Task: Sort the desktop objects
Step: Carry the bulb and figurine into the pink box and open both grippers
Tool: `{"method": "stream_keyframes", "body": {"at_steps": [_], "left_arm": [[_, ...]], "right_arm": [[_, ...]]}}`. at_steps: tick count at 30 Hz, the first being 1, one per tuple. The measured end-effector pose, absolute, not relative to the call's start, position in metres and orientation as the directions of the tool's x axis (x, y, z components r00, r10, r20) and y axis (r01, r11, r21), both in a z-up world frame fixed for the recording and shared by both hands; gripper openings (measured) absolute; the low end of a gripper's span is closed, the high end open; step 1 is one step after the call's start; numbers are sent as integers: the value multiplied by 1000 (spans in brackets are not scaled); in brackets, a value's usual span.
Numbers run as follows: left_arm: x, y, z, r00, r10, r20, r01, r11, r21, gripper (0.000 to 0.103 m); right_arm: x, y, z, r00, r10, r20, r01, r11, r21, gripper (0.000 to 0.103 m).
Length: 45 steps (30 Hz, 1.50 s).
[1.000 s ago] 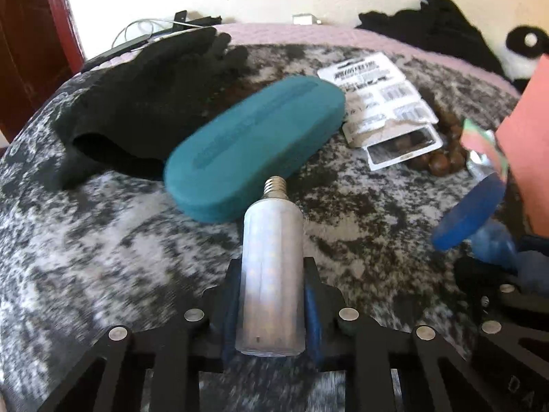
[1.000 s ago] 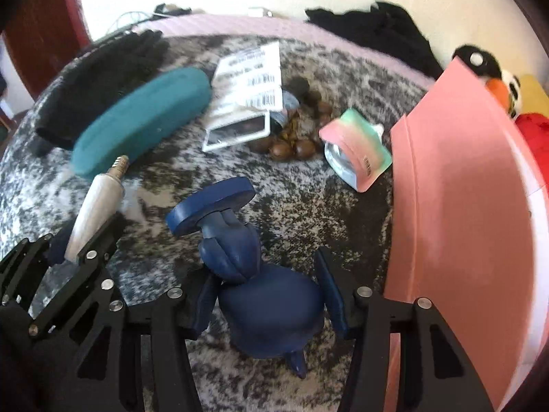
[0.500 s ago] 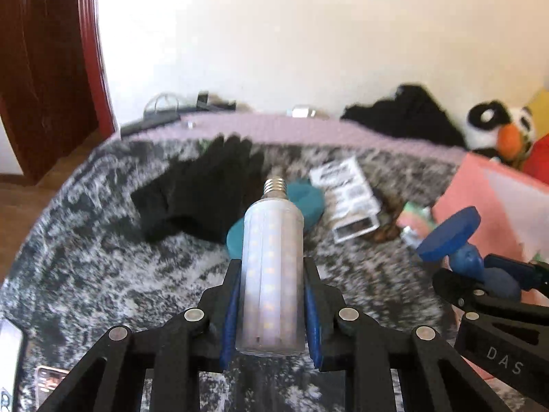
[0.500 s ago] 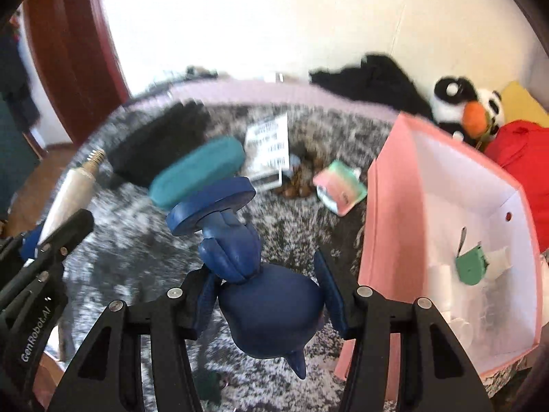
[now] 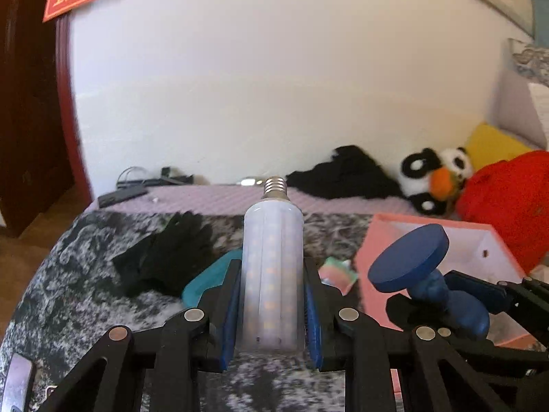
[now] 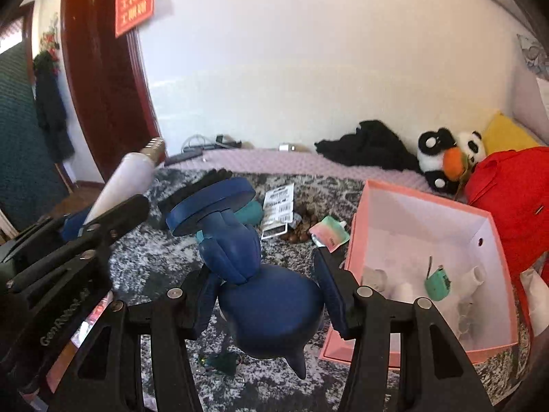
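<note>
Slippage is the risk: left gripper (image 5: 271,309) jaws clamp the smooth bulb (image 5: 272,274) aloft, right gripper (image 6: 264,295) jaws clamp the top-heavy blue holder (image 6: 254,274) beside the pink box (image 6: 357,240); tilting could drop either.

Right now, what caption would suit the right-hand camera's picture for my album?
Right gripper carries a dark blue stand above the speckled blanket, beside an open pink box.
</note>
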State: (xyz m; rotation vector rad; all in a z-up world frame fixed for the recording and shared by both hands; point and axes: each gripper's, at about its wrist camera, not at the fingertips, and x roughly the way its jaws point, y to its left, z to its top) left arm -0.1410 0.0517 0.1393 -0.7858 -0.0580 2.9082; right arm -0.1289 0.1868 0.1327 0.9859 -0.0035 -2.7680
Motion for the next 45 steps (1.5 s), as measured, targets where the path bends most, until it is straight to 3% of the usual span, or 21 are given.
{"method": "stream_keyframes", "body": {"at_steps": [16,26,34,36,37,38,39,41,45], "left_arm": [[-128,154,156,-845,278,-456,-280,-958,-64,26],[-151,233,143,-779,393,-489,-402,-911,-92,26],[-193,283,113,-679,459,-573,-487,-865,-116,28],[-200,285,105,-647,493,-582,-501,-850,-163,62],[-200,282,105,-666,487,-565,-481,-859,-174,93],[-200,278,105,-687,480,-546,-462,-868,-182,103],[-199,273,109,-715,466,-521,-440,-879,-182,103],[-200,265,116,-739,452,-499,-419,-889,-186,103],[-205,247,122,-730,464,-502,-399,-886,-237,103]], "right_arm": [[-71,308,170,-842,-41,-539,-3,-997,82,57],[-64,400,165,-846,138,-515,-217,-972,94,57],[-93,458,135,-793,213,-571,-311,-947,78,57],[-112,465,124,-764,231,-603,-310,-950,27,58],[-117,467,119,-748,256,-613,-324,-946,0,64],[-123,469,114,-720,299,-627,-354,-934,-38,68],[-126,470,111,-697,340,-632,-385,-920,-71,69],[-127,474,108,-699,362,-617,-405,-911,-75,85],[-118,474,123,-749,343,-568,-414,-910,-4,86]]}}
